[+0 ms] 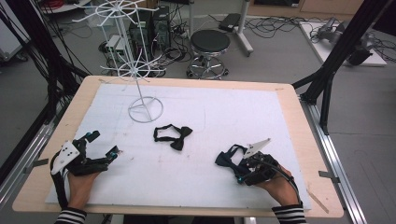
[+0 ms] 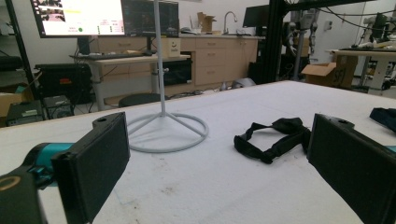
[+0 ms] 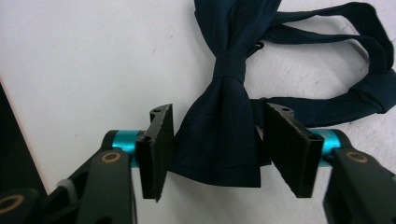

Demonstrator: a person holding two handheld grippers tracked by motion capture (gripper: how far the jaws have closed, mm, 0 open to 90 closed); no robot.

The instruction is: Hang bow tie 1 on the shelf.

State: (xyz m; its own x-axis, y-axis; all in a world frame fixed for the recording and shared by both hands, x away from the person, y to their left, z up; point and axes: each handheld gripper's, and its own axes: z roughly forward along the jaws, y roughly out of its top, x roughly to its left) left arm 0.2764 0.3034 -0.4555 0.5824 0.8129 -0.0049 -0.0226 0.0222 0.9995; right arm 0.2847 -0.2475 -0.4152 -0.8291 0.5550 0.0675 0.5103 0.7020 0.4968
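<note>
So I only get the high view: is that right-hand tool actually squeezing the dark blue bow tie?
Observer: No. The right tool is open, its jaws either side of one wing of the dark navy fabric bow tie.
Operator: And the left one?
Observer: The left tool is wide open, aimed towards the black fabric bow tie, which lies farther off, untouched.
Operator: Anything behind the table?
Observer: A lit computer monitor on a desk.
</note>
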